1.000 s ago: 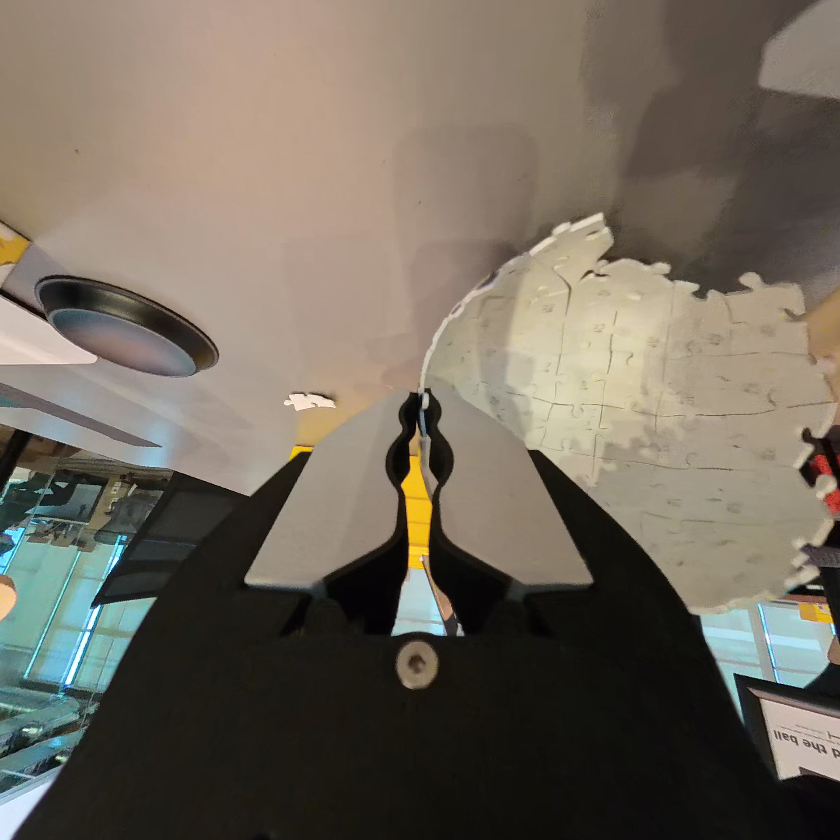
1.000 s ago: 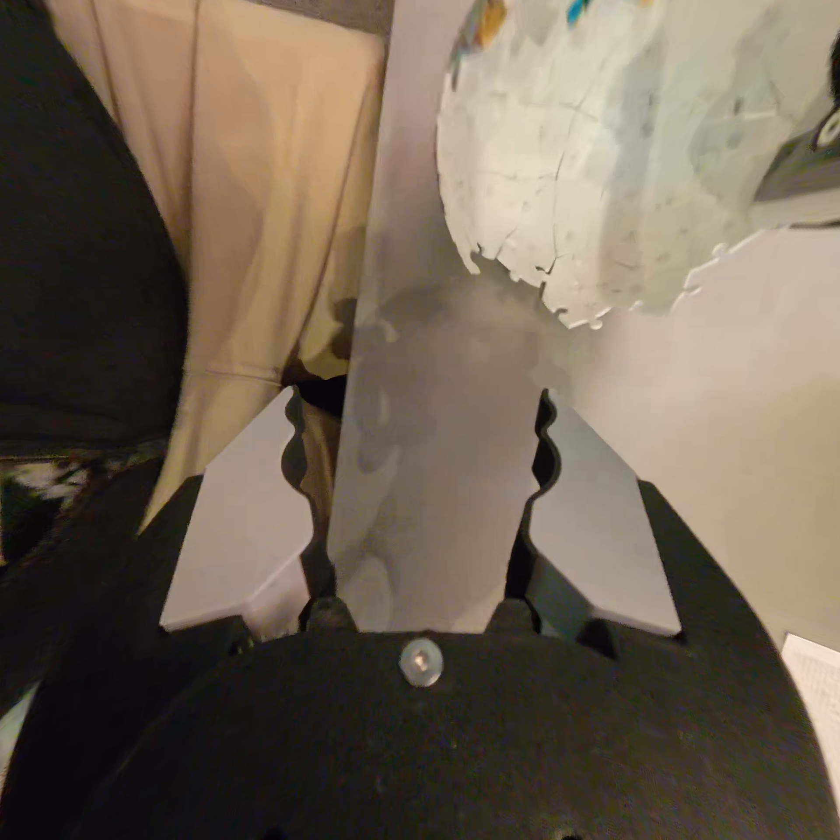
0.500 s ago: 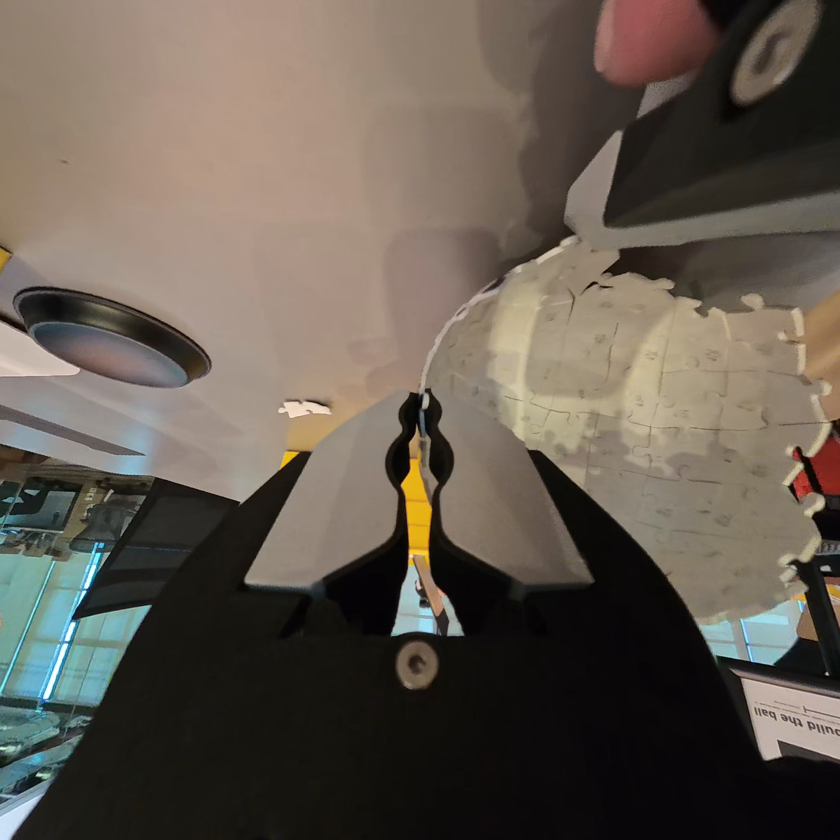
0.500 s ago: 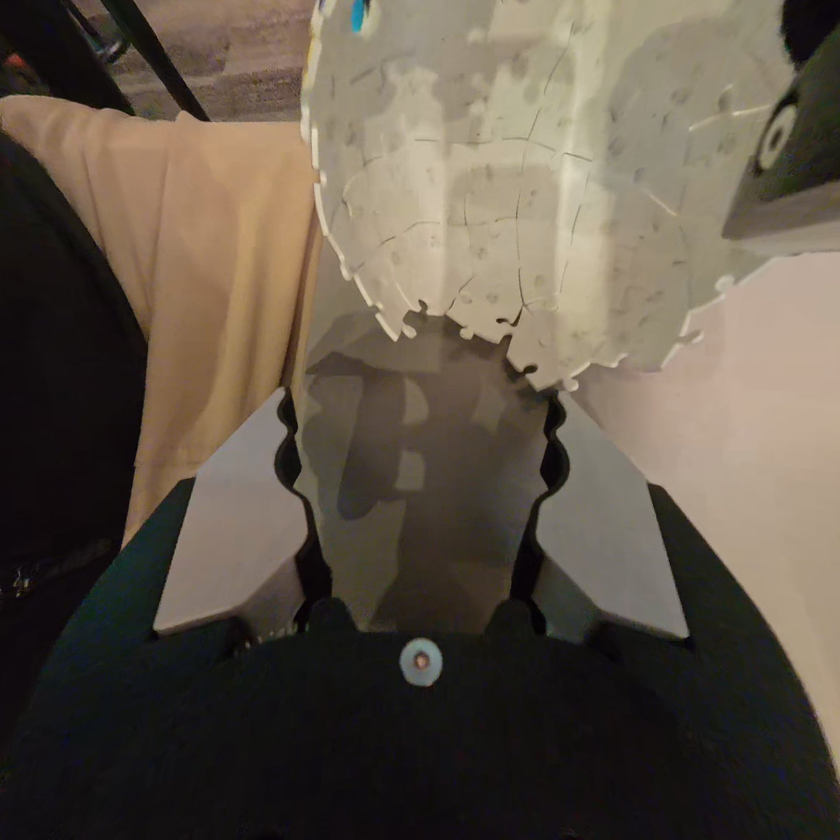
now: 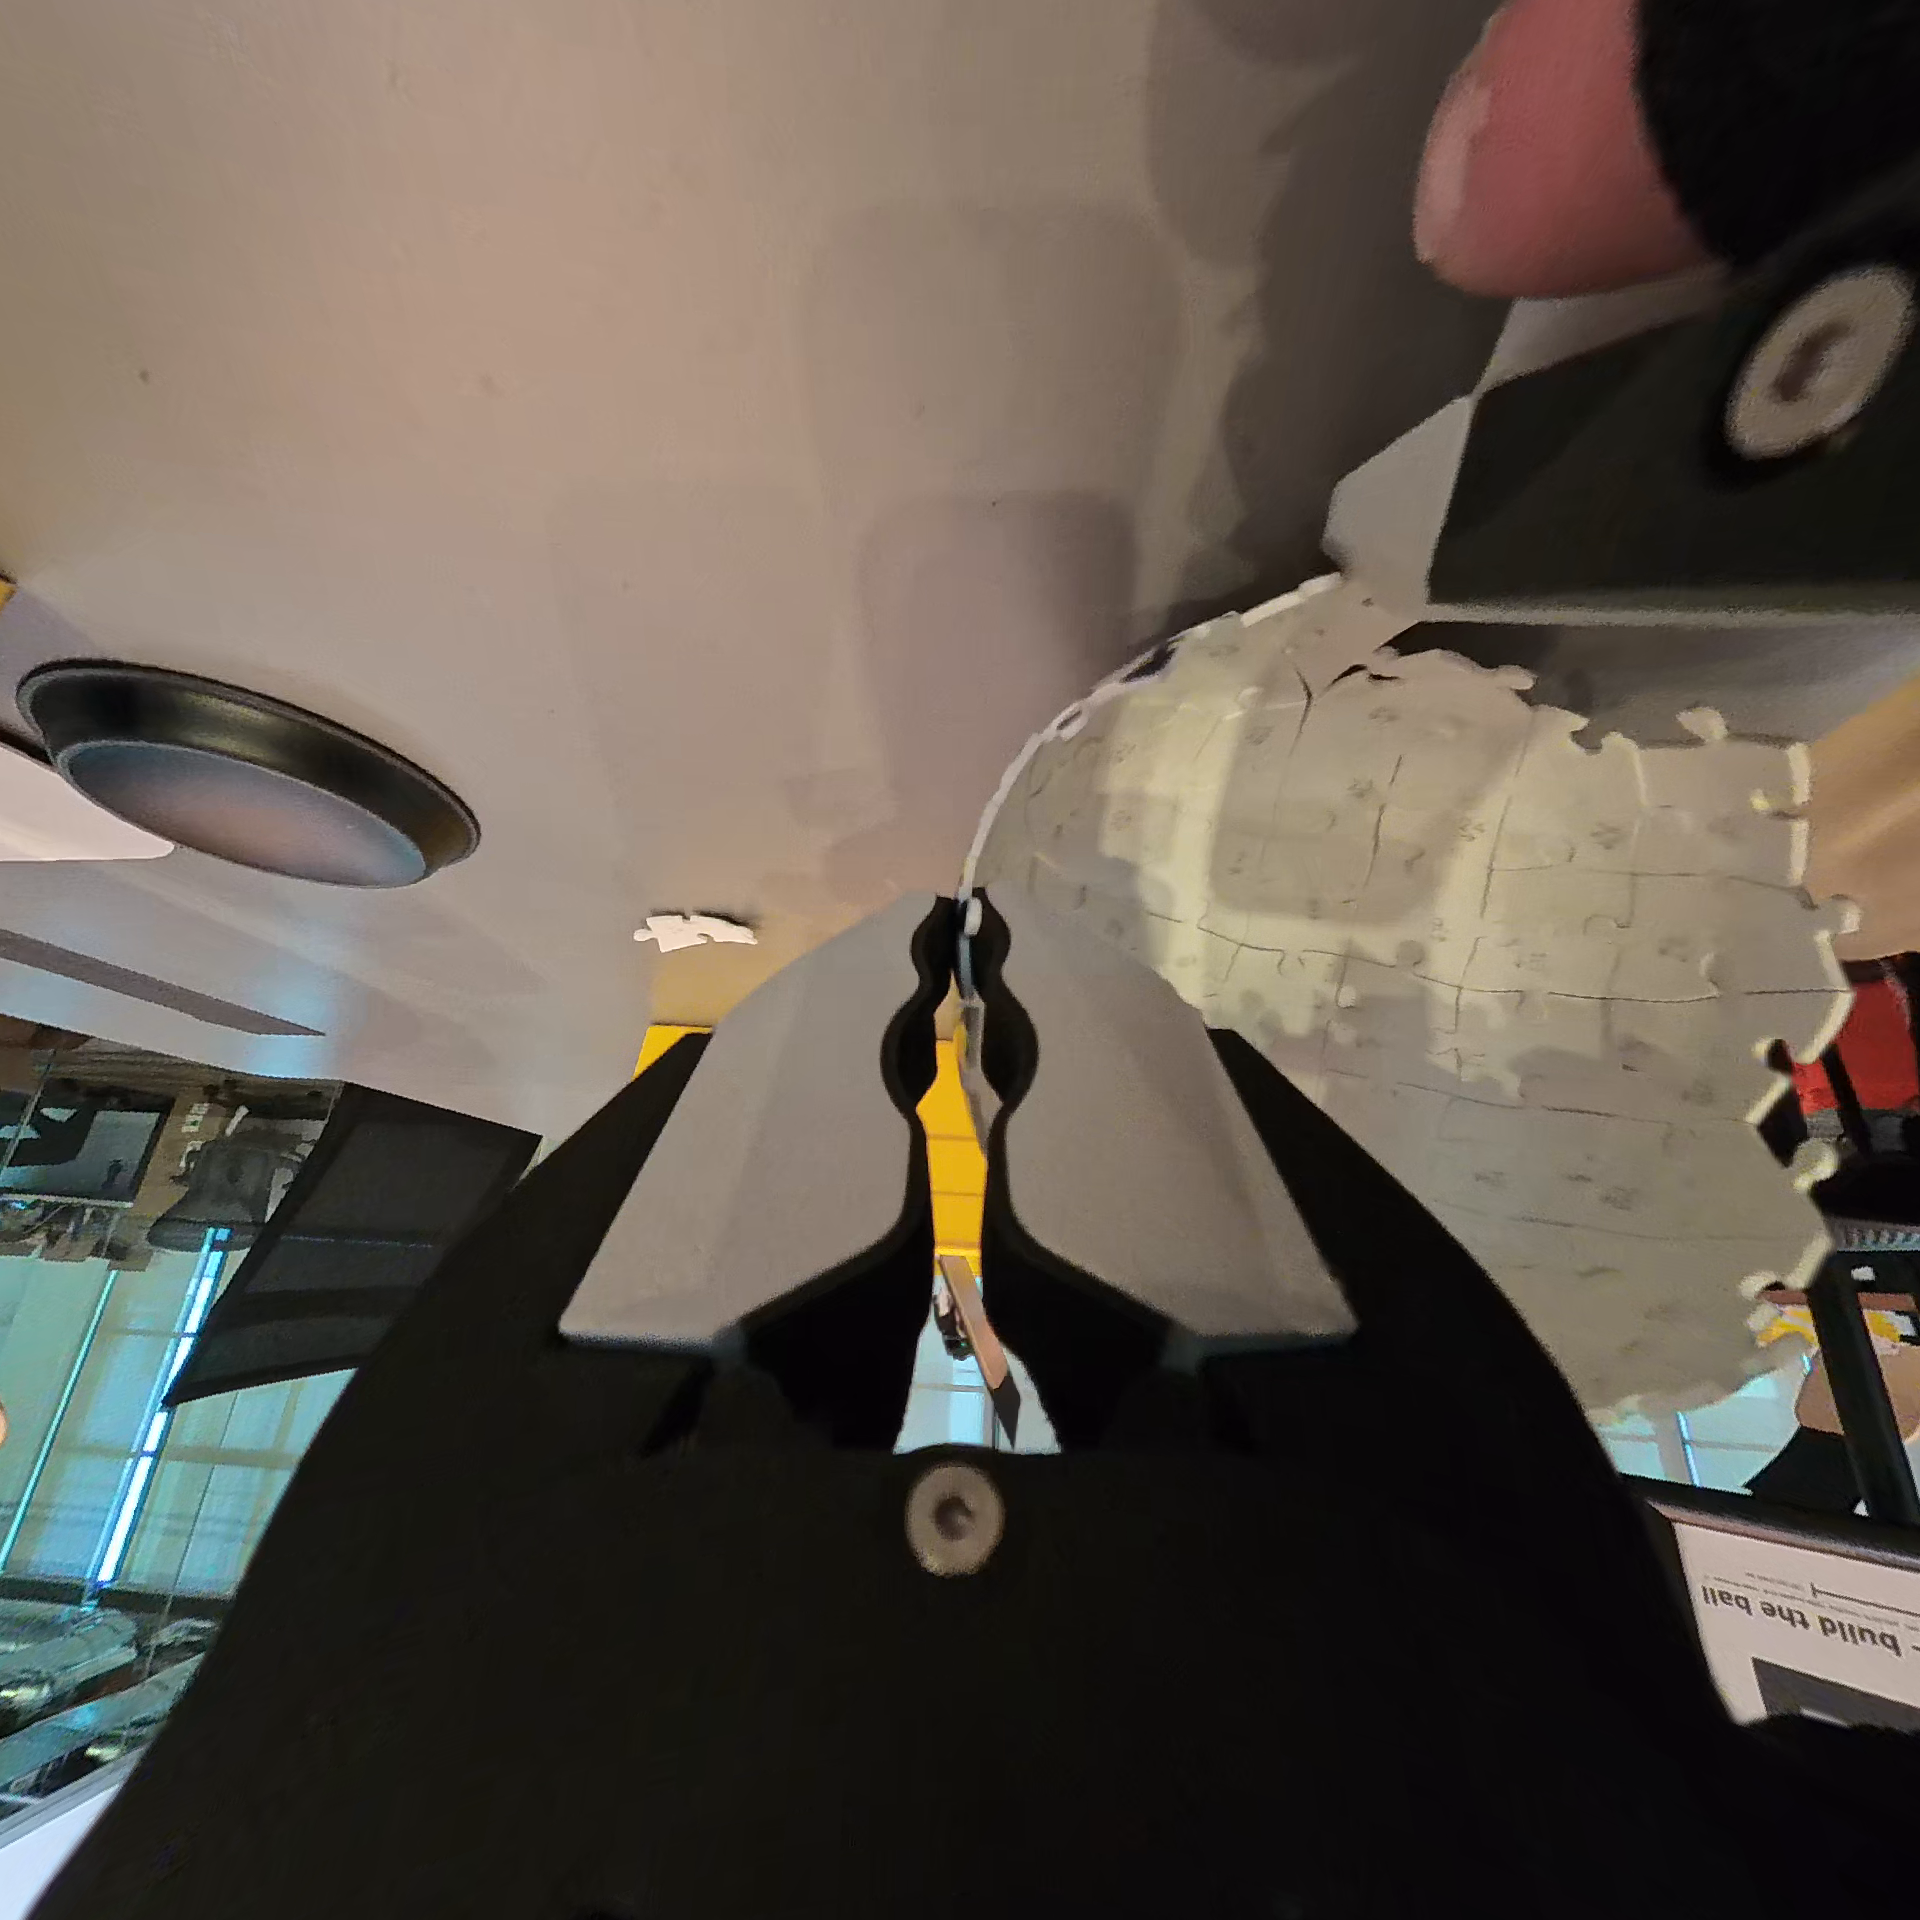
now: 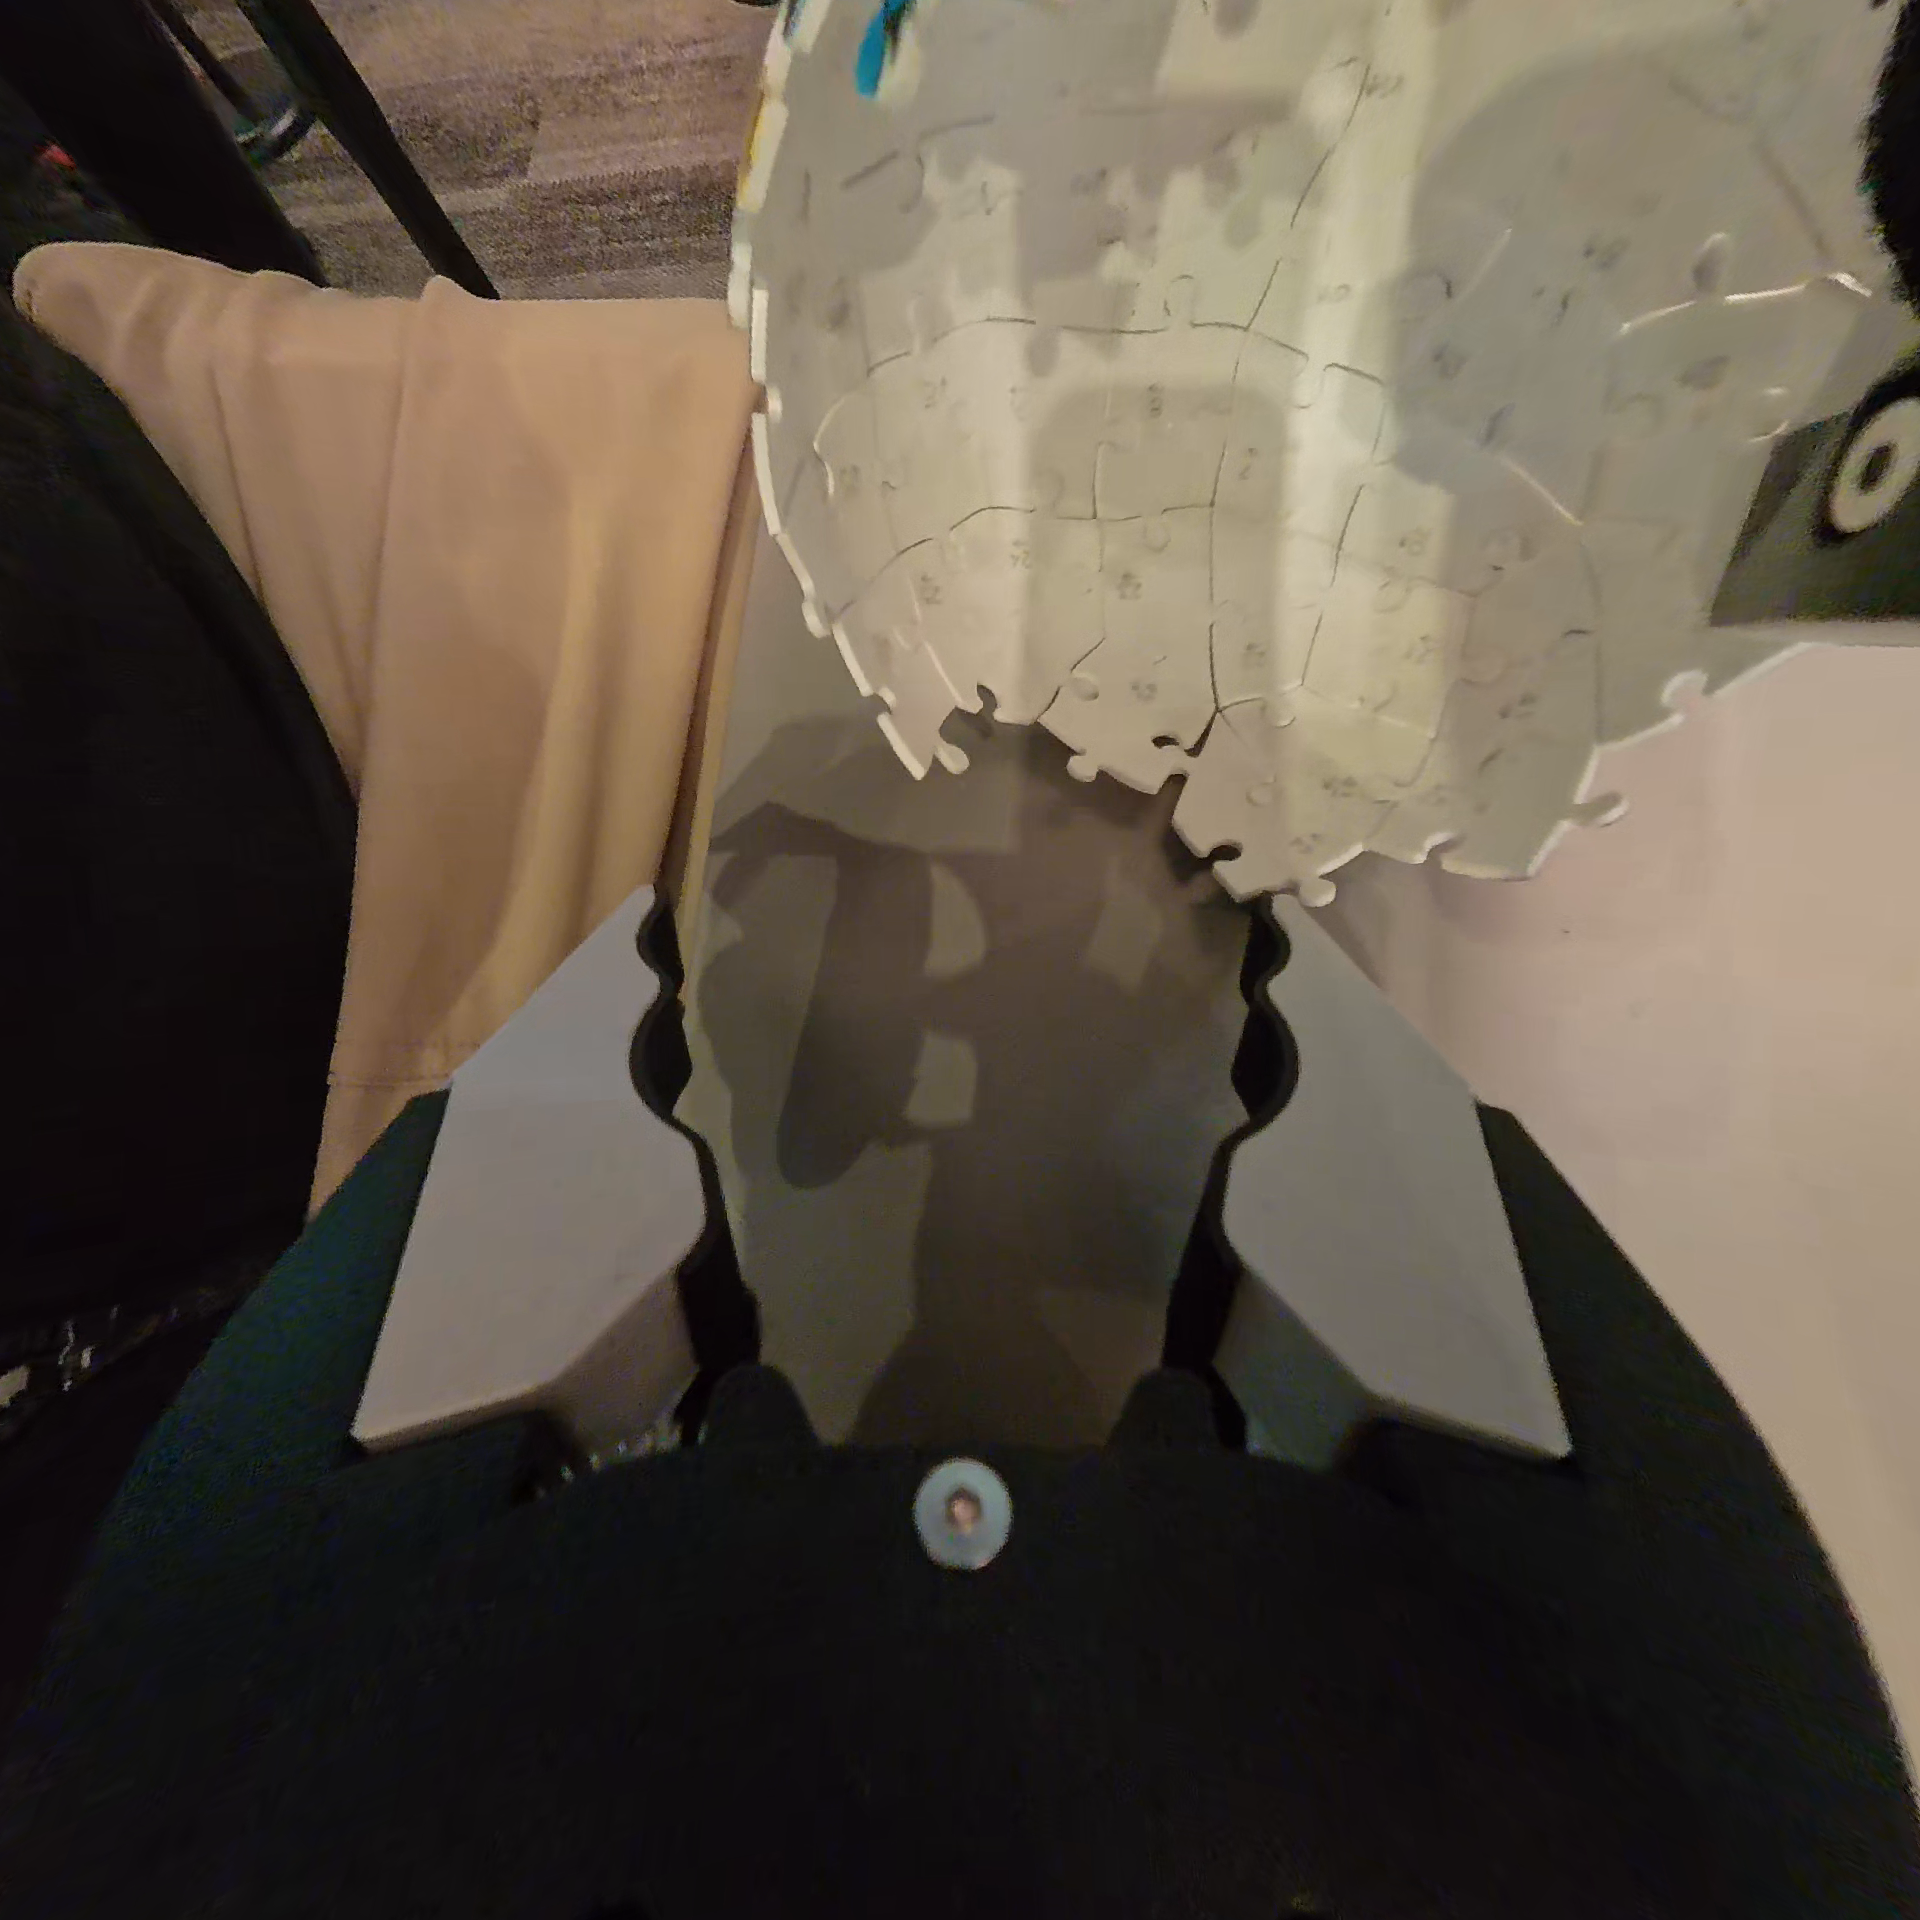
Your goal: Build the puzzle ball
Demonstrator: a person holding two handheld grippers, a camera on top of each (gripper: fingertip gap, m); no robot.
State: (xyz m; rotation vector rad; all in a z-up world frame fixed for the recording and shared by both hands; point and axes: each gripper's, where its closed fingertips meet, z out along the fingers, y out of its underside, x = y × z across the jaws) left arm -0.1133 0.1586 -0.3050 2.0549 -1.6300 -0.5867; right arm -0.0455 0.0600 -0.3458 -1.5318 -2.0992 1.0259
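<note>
The left hand-held gripper (image 5: 966, 935) pinches the half-built puzzle ball's (image 5: 1455, 987) rim (white inside showing); the right hand-held gripper (image 6: 961, 935), lower centre, stands spread, empty, just below it.

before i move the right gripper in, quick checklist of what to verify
1. Left gripper shut on the rim of the puzzle ball shell: ok.
2. Right gripper open and empty: ok.
3. Shell's jagged open edge facing the right gripper: ok.
4. Piece in hand to fit: not ok, the loose puzzle piece lies on the table.
5. Grip firm enough to resist a push: cannot tell.
</note>
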